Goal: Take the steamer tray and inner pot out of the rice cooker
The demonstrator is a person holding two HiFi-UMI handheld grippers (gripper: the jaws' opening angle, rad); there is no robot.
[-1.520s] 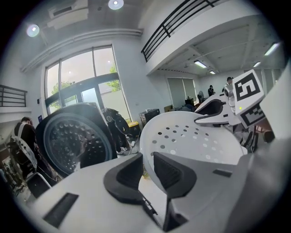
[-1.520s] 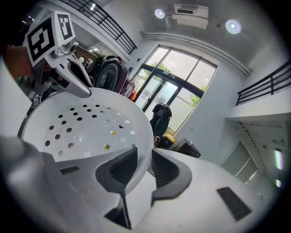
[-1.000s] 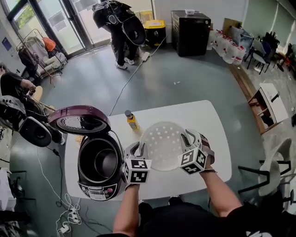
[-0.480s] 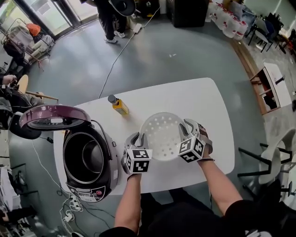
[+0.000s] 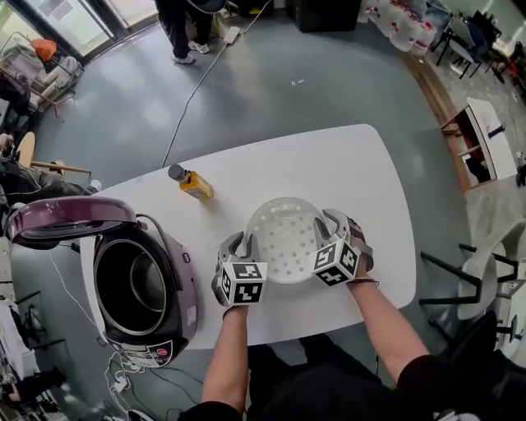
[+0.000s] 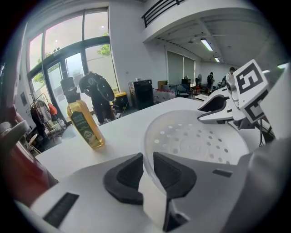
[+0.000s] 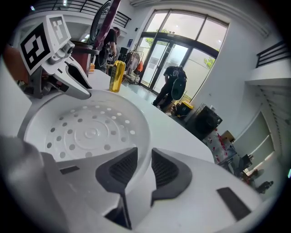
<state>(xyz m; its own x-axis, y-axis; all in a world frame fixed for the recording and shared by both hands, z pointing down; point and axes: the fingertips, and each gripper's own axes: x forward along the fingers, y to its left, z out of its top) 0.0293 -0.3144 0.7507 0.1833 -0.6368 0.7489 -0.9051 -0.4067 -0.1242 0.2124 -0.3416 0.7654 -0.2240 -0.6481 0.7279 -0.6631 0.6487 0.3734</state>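
Note:
The white perforated steamer tray [image 5: 287,239] hangs low over the white table [image 5: 362,173], right of the rice cooker. My left gripper [image 5: 243,246] is shut on the tray's left rim [image 6: 148,154]; my right gripper [image 5: 330,224] is shut on its right rim [image 7: 143,150]. The maroon rice cooker [image 5: 140,292] stands at the table's left end with its lid [image 5: 66,218] swung up. The dark inner pot [image 5: 131,288] sits inside it. The left gripper view shows the tray [image 6: 195,141] with the right gripper [image 6: 218,107] across it; in the right gripper view the tray [image 7: 86,132] has the left gripper [image 7: 75,79] across it.
A small bottle of yellow liquid [image 5: 189,182] stands on the table behind the tray. A person [image 5: 177,20] stands on the grey floor far behind. A cord and power strip [image 5: 123,374] lie on the floor by the cooker. Chairs [image 5: 485,288] stand to the right.
Both grippers have come down with the steamer tray, from above the table to low over its top. The grips have not changed.

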